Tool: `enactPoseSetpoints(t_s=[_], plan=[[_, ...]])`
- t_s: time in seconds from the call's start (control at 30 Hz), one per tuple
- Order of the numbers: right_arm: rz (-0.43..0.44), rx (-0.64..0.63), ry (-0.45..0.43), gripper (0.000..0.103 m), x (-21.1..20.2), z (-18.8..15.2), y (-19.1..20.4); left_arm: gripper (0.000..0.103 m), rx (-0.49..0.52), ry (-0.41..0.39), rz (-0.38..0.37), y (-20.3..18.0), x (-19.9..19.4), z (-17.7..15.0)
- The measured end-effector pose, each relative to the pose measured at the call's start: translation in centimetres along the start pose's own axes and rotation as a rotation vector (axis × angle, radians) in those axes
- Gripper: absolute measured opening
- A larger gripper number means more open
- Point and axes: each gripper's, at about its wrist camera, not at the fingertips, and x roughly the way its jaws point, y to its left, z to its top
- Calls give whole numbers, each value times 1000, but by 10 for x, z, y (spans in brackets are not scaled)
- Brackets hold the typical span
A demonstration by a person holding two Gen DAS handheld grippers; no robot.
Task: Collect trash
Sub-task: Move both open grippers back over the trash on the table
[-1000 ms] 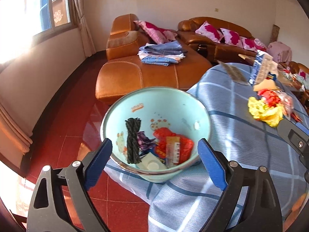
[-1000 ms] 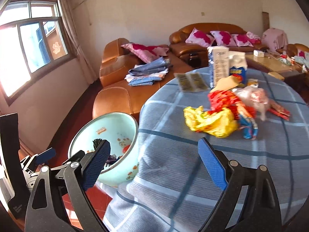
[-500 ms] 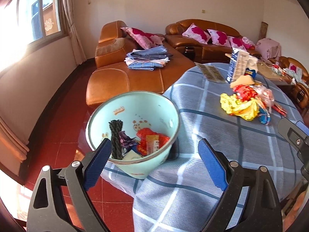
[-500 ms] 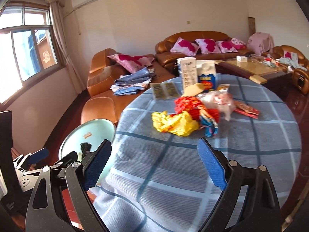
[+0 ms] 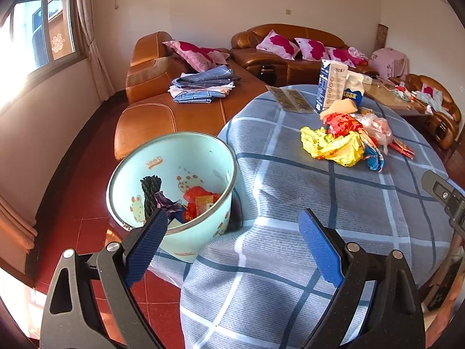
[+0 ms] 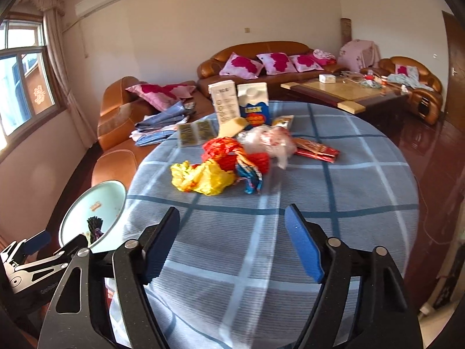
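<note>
Both claws gape wide with nothing between their blue pads. The left claw [image 5: 232, 244] hangs over the near edge of the round worktop [image 5: 334, 203], beside the pale green bin [image 5: 162, 160], which stands against that edge and holds a few wrappers. The right claw [image 6: 232, 244] hovers above the checked cloth, short of the trash heap [image 6: 232, 163]: a yellow bag [image 6: 200, 177], red wrappers and clear plastic, near two cartons [image 6: 241, 104].
</note>
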Motion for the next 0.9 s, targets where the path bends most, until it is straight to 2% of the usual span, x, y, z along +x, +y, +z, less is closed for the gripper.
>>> enactPoseSetpoints(t_s=[0.1, 0.23, 0.33, 0.5, 0.53, 0.7, 0.9], plan=[[-11, 13, 3, 68, 0, -1, -9, 90, 10, 4, -7, -6, 0, -1], [-29, 35, 6, 67, 0, -2, -21, 90, 21, 17, -26, -16, 4, -4], [-44, 45, 8, 61, 2, -3, -32, 90, 34, 27, -38, -24, 10, -5], [-76, 75, 17, 60, 9, -4, -55, 90, 61, 46, -76, -40, 23, -6], [-83, 78, 20, 57, 11, -3, -59, 90, 71, 45, -82, -43, 26, -5], [-104, 109, 54, 42, 28, -1, -79, 90, 107, 29, -104, -61, 40, 9], [-98, 140, 75, 42, 45, 6, -92, 89, 118, 11, -160, -83, 65, 42]])
